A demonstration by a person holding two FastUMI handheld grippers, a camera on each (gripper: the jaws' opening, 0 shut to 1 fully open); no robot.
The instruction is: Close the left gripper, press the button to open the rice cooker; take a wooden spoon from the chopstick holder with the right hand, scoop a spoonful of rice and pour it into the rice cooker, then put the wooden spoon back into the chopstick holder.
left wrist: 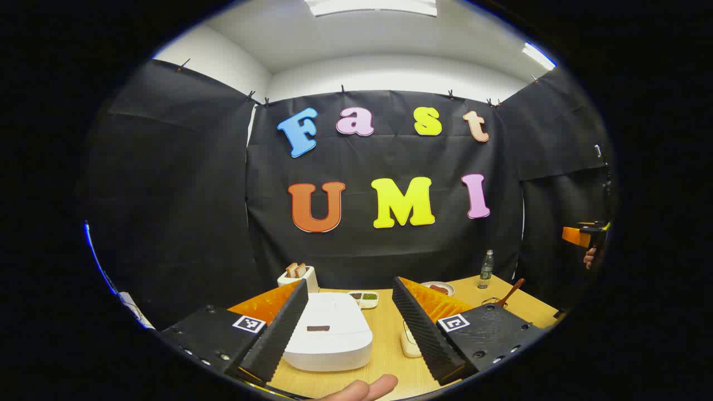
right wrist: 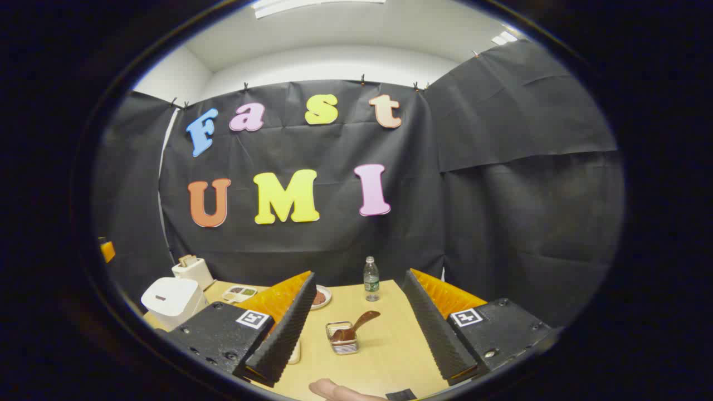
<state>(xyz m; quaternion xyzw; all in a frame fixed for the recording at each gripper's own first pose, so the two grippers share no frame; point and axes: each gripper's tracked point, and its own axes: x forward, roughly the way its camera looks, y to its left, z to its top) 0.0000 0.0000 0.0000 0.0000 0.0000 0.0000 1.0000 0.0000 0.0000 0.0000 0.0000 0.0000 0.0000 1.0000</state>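
Left tongs [left wrist: 348,334]: open, cooker [left wrist: 328,331] lid shut between them, ready for pressing.
Right tongs [right wrist: 362,340]: open, aimed at spoon [right wrist: 356,328] ahead.

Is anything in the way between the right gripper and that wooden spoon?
Nothing visible. The right gripper is open, and the spoon in its holder sits straight ahead on bare table.

No readable text, bottle [right wrist: 371,279] label too small to read, square coded markers unreadable
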